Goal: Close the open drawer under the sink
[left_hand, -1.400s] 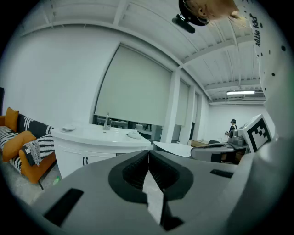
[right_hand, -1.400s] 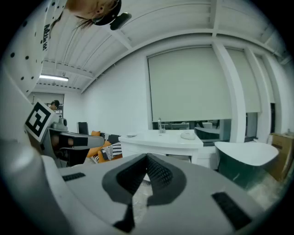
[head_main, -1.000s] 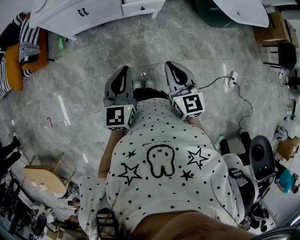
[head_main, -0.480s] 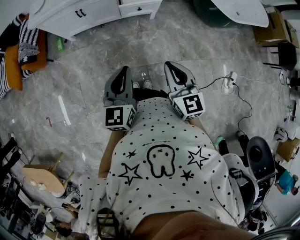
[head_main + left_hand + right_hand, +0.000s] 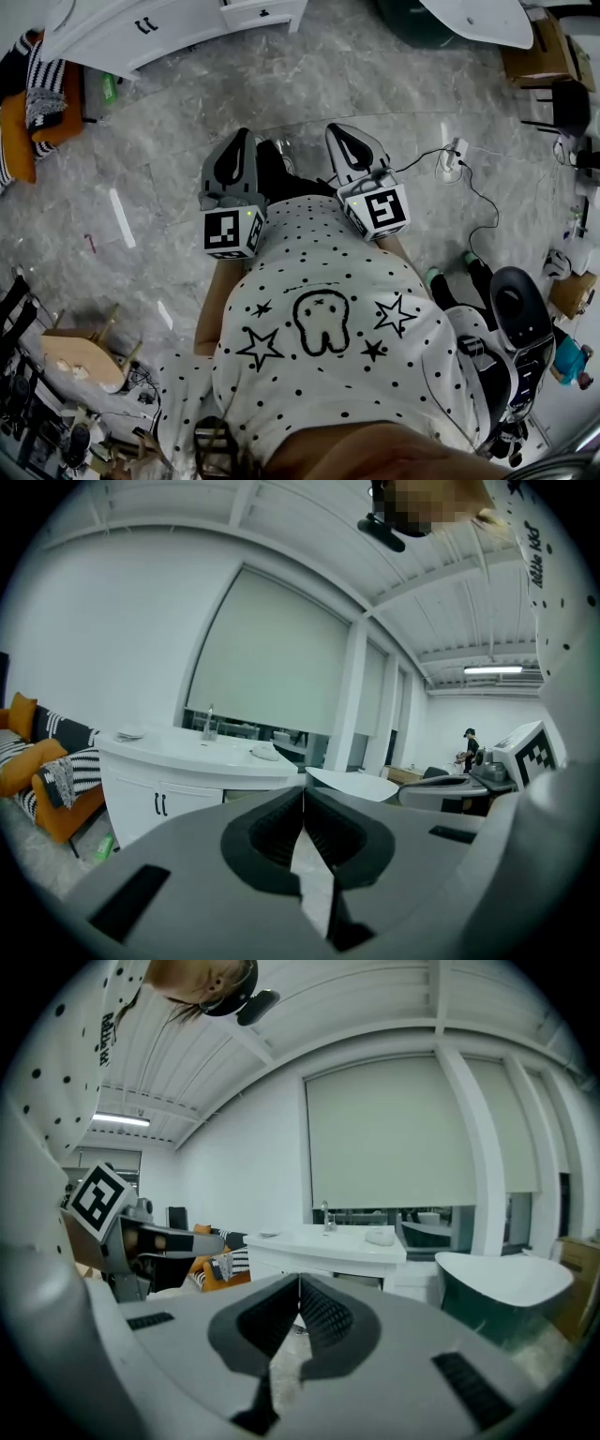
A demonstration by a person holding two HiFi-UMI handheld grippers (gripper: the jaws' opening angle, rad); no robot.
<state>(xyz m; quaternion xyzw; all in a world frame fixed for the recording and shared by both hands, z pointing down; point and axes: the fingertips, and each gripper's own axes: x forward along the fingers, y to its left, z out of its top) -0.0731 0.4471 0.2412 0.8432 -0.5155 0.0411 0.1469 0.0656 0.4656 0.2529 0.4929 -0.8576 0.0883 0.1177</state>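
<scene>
Head view: vanity (image 5: 141,37) at upper left, drawer (image 5: 265,13) jutting out, well apart from the left gripper (image 5: 240,141) and right gripper (image 5: 343,133). Both have their fingers together, holding nothing. Drawer probably rigid and free-sliding; push its flat front.

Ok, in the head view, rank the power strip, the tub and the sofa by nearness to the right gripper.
From the right gripper:
1. Power strip, close by on its right.
2. Tub, at the upper right edge.
3. Sofa, far across at the left edge.
</scene>
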